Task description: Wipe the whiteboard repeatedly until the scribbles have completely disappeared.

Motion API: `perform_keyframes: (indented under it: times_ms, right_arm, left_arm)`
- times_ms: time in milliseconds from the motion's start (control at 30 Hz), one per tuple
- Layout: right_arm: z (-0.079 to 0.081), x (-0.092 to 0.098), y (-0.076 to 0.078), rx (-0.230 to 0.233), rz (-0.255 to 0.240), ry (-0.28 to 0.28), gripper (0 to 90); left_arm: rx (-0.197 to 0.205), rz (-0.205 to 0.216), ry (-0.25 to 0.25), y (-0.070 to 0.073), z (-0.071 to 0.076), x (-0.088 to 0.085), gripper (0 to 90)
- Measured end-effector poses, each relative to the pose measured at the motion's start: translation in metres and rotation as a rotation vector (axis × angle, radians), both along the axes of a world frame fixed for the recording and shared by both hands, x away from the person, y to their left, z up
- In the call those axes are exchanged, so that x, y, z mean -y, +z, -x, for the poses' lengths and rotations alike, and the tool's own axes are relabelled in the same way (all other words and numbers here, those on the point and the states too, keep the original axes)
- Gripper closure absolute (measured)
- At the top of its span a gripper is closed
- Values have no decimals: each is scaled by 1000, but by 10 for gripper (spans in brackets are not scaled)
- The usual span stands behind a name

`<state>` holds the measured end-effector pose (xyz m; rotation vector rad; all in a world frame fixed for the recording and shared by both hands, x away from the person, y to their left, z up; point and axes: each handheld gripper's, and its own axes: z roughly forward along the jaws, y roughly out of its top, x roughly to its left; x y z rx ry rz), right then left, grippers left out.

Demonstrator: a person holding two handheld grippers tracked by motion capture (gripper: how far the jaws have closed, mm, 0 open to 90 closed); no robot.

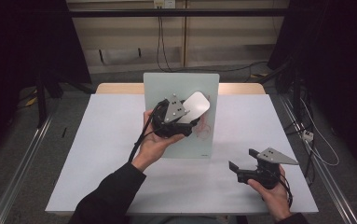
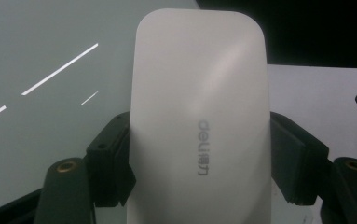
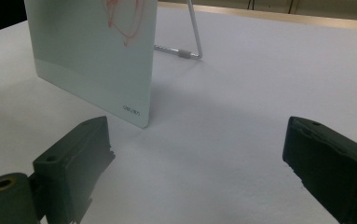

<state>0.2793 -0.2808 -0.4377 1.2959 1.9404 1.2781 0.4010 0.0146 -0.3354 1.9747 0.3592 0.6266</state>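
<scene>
Here, at the far middle of the white table [image 1: 101, 154], my left gripper [image 1: 188, 114] has its jaws closed on a white board eraser [image 2: 199, 116], the pads pressing both long sides of its body, and holds it up against the face of the small glass whiteboard [image 1: 167, 88] that stands propped near the table's far edge. Red marker scribble [image 1: 204, 128] remains on the board, just below and beside the eraser; in the right gripper view the same red lines [image 3: 125, 18] sit high on the pane, with the wire stand [image 3: 192, 32] behind it resting on the tabletop. My right gripper [image 1: 243, 161] waits near the table's right front corner, well apart from the board, jaws standing wide open with nothing between them. The risk from here, as I judge it, is the board itself: it leans on a thin wire prop and nothing steadies it, so a firm wipe could push it backward, slide it across the smooth table or tip it flat. A second worry is the eraser's glossy shell, held only by its sides; pressing hard at an angle might let it twist or slip in the jaws. A light stroke could also smear the red rather than lift it.
</scene>
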Motion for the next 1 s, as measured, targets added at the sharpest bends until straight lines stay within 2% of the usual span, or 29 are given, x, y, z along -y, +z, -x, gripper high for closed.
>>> perform_keyframes:
  times_ms: [200,467,633,867,1000]
  right_arm:
    - [0,0,0,0,0,0,74]
    - [0,0,0,-1,1,0,74]
    - [0,0,0,-1,0,-1,74]
    - [0,0,0,0,1,1,74]
    - [0,0,0,0,-1,0,74]
  left_arm:
    - [-5,-40,-9,-10,6,8,310]
    - [-38,-85,-33,-26,14,13,311]
    - [-31,-73,-24,-19,11,14,311]
    - [-1,-45,8,3,3,13,311]
    - [21,-42,21,12,-1,15,311]
